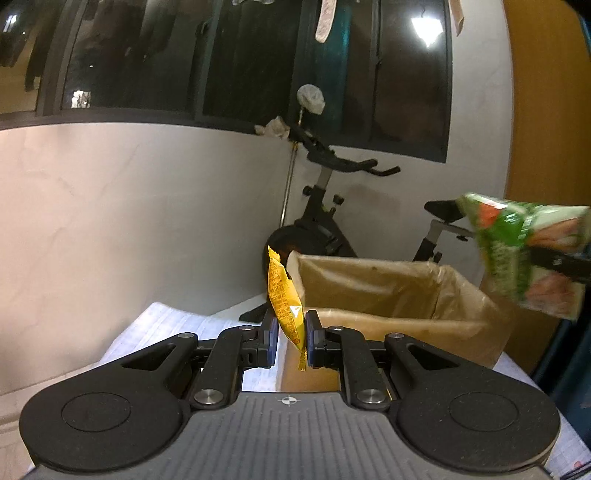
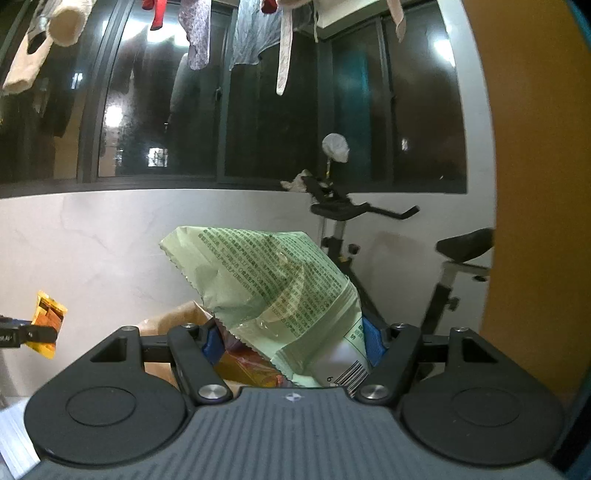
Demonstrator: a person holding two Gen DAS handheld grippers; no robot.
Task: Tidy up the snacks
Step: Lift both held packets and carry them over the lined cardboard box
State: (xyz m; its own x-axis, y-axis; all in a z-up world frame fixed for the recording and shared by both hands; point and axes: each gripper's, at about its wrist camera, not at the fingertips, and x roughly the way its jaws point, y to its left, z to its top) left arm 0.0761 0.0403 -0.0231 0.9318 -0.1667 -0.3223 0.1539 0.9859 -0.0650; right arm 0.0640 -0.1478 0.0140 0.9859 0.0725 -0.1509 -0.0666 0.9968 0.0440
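Observation:
My left gripper point(image 1: 291, 341) is shut on a thin yellow snack packet point(image 1: 285, 299), which stands upright between its blue pads. Just beyond it is an open cardboard box point(image 1: 399, 325) lined with clear plastic. My right gripper point(image 2: 293, 338) is shut on a large pale green snack bag point(image 2: 273, 284) with printed text, held across the jaws. In the left wrist view that green bag point(image 1: 528, 254) hangs at the right edge, above the box. At the left edge of the right wrist view, the yellow packet point(image 2: 48, 317) shows in the other gripper's fingers point(image 2: 26, 334).
A black exercise bike point(image 1: 328, 206) stands behind the box against a white wall, under dark windows. White patterned cloth point(image 1: 166, 328) covers the surface under the box. An orange wooden panel point(image 2: 535, 184) rises at the right. Laundry point(image 2: 199, 33) hangs overhead. Orange packets point(image 2: 251, 369) lie below the green bag.

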